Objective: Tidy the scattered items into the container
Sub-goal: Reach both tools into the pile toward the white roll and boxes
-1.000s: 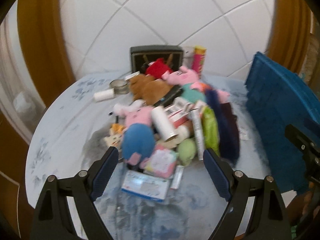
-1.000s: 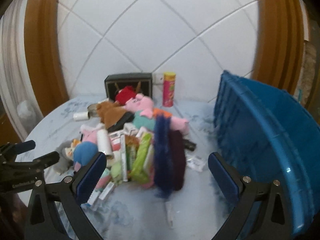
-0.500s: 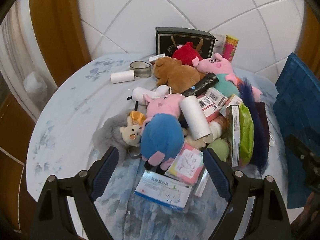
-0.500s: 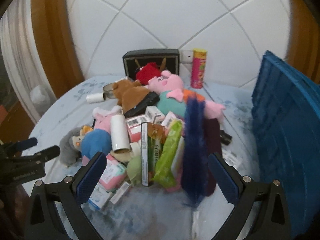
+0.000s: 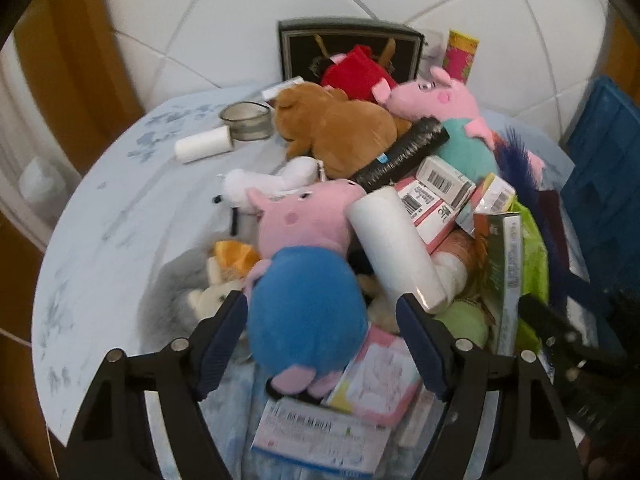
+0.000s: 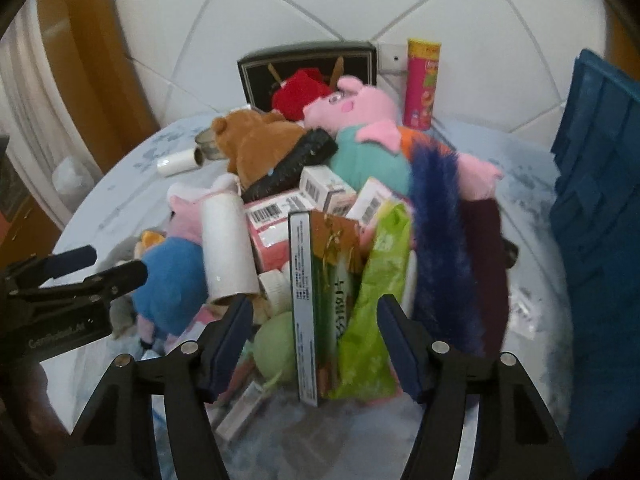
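A heap of toys and packets is lying on a round pale table (image 5: 104, 216), with a blue plastic crate (image 6: 600, 184) standing at the heap's right edge. The left gripper (image 5: 322, 334) is hovering at the near side of the heap, its fingers spread wide on either side of a blue-bodied pig plush (image 5: 306, 312) without visibly pressing it. The right gripper (image 6: 316, 334) is hovering to the right of that plush, fingers also spread, framing an upright green box (image 6: 316, 300) and a green packet (image 6: 376, 300). A white roll (image 5: 396, 248) is leaning across the heap's middle. A brown bear plush (image 5: 340, 128) and a larger pink pig plush (image 5: 448, 100) are lying at the far side, before a dark box (image 5: 348, 46).
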Demonstrator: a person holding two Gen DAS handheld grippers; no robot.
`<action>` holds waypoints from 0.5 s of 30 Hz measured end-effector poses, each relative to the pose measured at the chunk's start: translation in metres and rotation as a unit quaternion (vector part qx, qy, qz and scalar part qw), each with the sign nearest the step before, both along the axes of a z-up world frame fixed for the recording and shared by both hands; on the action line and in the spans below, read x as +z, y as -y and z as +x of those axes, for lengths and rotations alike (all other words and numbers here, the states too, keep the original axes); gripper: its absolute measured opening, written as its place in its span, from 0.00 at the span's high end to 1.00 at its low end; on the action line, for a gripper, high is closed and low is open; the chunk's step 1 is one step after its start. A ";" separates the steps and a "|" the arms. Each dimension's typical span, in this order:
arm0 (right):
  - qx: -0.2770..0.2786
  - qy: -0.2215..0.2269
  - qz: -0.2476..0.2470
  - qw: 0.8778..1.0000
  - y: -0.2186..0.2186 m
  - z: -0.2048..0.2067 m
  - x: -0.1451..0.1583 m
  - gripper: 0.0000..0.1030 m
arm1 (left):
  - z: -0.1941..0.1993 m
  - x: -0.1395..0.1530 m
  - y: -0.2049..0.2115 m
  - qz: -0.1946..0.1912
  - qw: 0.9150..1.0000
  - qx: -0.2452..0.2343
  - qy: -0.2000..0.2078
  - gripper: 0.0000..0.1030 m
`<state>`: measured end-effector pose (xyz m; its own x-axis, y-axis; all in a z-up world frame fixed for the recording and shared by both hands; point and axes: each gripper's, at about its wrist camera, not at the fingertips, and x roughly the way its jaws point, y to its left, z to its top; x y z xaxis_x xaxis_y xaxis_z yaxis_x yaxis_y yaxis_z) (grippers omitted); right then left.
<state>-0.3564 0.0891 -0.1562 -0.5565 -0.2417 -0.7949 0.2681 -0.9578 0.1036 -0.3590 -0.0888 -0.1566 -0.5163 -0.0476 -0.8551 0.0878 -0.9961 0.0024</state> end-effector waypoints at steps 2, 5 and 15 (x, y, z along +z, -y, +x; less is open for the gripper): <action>0.001 0.009 -0.002 1.000 0.005 -0.008 -0.015 0.37 | -0.012 -0.010 -0.001 -0.001 1.000 -0.007 0.001 0.26; -0.006 0.016 0.012 1.000 0.008 -0.018 -0.033 0.42 | -0.028 -0.020 -0.006 0.006 1.000 -0.009 0.007 0.26; -0.019 0.028 -0.012 0.999 -0.032 -0.039 -0.030 0.63 | -0.068 -0.047 -0.048 0.015 0.999 -0.032 0.041 0.26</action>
